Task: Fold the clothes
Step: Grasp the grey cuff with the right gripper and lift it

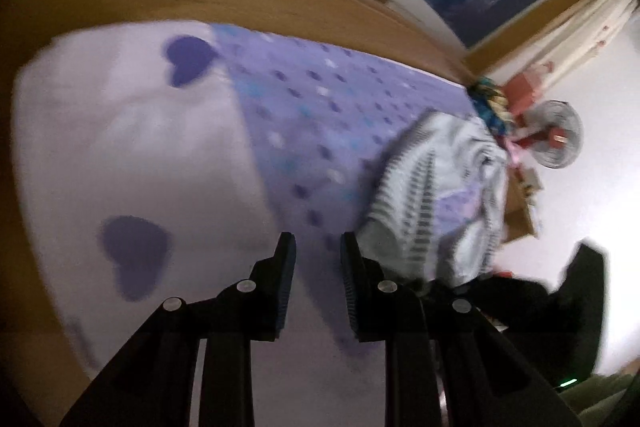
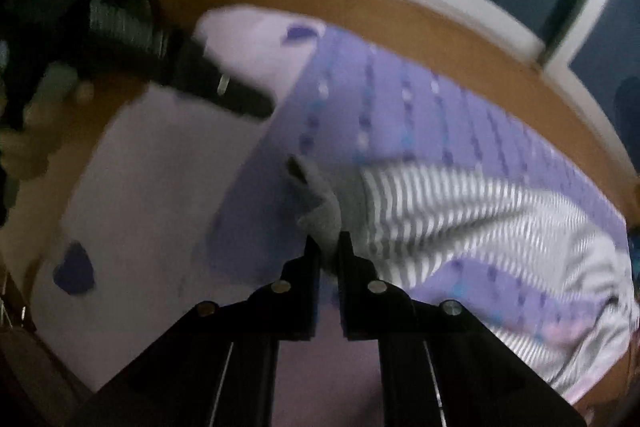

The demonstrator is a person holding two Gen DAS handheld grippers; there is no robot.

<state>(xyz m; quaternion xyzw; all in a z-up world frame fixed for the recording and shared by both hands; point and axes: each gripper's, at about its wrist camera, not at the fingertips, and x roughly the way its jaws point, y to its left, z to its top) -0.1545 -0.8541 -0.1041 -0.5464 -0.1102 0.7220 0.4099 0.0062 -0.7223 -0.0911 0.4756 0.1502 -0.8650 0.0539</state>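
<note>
The right gripper (image 2: 328,241), with black ribbed pads, is pinching a soft grey edge of the striped garment (image 2: 460,211), its jaws nearly together on the cloth. That crumpled grey-and-white knit is lying on the purple dotted bedsheet (image 2: 400,99), beside the pale pillow (image 1: 120,147) printed with dark hearts. The left gripper (image 1: 318,247) is hovering over the sheet just beside the garment, jaws narrowly apart, seemingly holding nothing, though blur is softening everything.
</note>
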